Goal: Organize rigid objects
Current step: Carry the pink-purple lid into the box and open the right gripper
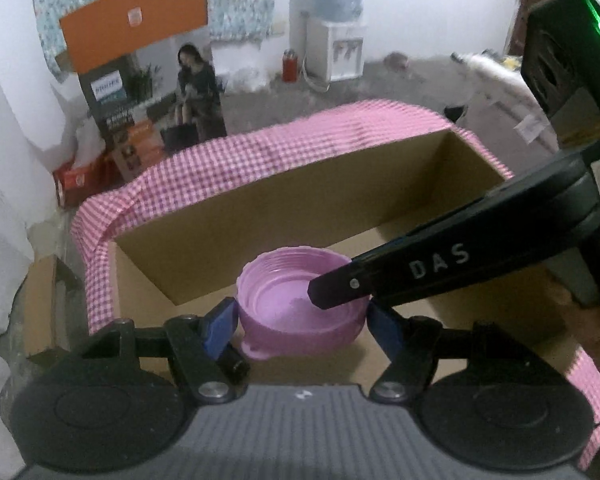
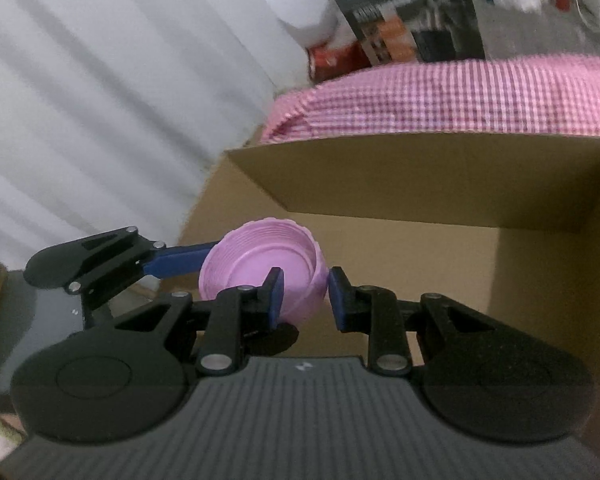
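Right now the round pink threaded plastic lid point(image 1: 300, 312) hangs, open side up, over the open brown cardboard box point(image 1: 284, 208) edged in pink gingham cloth point(image 1: 260, 148). The left hand-held gripper point(image 1: 300, 320) clamps across its full width, carrying it. The right hand-held gripper point(image 2: 306, 296) pinches one wall of the lid between its narrow jaws, probably steadying it for lowering inside.

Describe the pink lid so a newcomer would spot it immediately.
Find the open cardboard box edged with pink checked cloth. Above its floor, both grippers hold a round pink lid, hollow side up. It is the only loose item there, with screw threads inside.
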A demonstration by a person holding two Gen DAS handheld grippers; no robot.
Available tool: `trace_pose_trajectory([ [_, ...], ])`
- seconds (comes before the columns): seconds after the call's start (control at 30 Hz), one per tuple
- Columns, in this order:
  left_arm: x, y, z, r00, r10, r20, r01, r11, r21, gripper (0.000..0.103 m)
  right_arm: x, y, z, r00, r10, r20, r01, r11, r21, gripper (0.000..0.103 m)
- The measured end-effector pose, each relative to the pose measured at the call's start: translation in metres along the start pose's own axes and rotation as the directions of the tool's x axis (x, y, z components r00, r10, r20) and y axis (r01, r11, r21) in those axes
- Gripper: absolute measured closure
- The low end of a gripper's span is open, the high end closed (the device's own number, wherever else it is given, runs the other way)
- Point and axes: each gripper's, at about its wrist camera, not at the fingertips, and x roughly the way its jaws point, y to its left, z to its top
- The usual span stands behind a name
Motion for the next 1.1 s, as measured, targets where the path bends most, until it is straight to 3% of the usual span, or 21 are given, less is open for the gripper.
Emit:
trace_pose_trajectory([
  [0.27,0.045,0.010,0.011,0.995,0.020,-0.101,-0.021,1.000,-0.010,0.031,0.049,-0.021,0.016,0.996,-0.036,-0.083,0.040,0.998,0.054,0.079],
  [0.47,0.059,0.013,0.012,0.990,0.045,-0.133,-0.048,0.999,-0.019,0.031,0.072,-0.032,0.020,0.993,-0.054,-0.104,0.061,0.996,0.063,0.078],
  [0.6,0.061,0.014,0.014,0.990,0.021,-0.137,-0.027,0.999,-0.047,0.025,0.085,-0.035,0.023,0.993,-0.058,-0.105,0.065,0.996,0.068,0.077],
  [0.77,0.050,0.009,0.014,0.994,0.037,-0.098,-0.040,0.999,-0.025,0.020,0.080,-0.037,0.024,0.995,-0.046,-0.086,0.053,0.995,0.082,0.074],
  [0.87,0.032,0.006,0.014,0.998,0.035,-0.058,-0.036,0.999,-0.021,0.018,0.063,-0.035,0.023,0.998,-0.039,-0.050,0.043,0.996,0.083,0.065],
  [0.93,0.017,0.003,0.014,0.999,0.041,-0.026,-0.041,0.999,-0.017,0.015,0.046,-0.032,0.022,0.999,-0.034,-0.011,0.035,0.997,0.070,0.059],
  [1.1,-0.031,-0.004,0.009,0.996,0.055,0.073,-0.054,0.998,-0.011,0.011,-0.009,-0.022,0.010,0.993,-0.005,0.117,-0.001,0.999,0.050,0.059],
])
